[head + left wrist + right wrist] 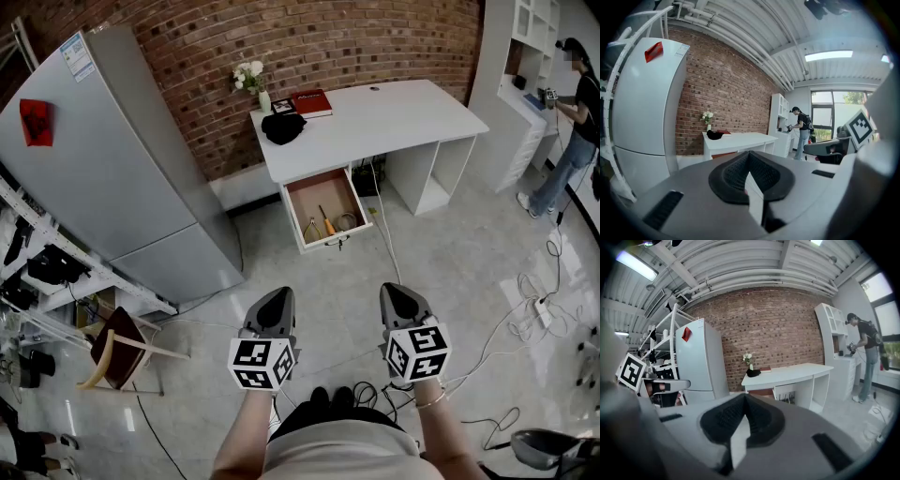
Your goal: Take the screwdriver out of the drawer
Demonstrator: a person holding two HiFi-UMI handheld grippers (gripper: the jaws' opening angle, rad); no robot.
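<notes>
Fridge [112, 159], tall and grey with a red tag near its top, fills the ten o'clock side of the head view. A wooden chair [117, 349] lies tipped on the floor at eight o'clock. The left tongs [278, 298] are held low at the centre, pointing toward twelve o'clock and slightly downward. Their own view shows the dark pads together at the tip, with nothing between them.

At twelve o'clock from the tongs, and well apart from them, the drawer [323, 192] stands pulled out from under the white counter [394, 117]. The screwdriver [326, 223], with its orange handle, lies inside near the drawer's front. Pliers [310, 228] lie just to its nine o'clock side and a loop of wire to its three o'clock side.

On the counter's left end sit white flowers [249, 77], a black bundle [282, 127] and a red book [311, 102].

The right tongs [399, 292] are held beside the left pair, likewise closed on nothing. Cables trail over the floor at four o'clock. A person [574, 127] stands by white shelves at two o'clock.
</notes>
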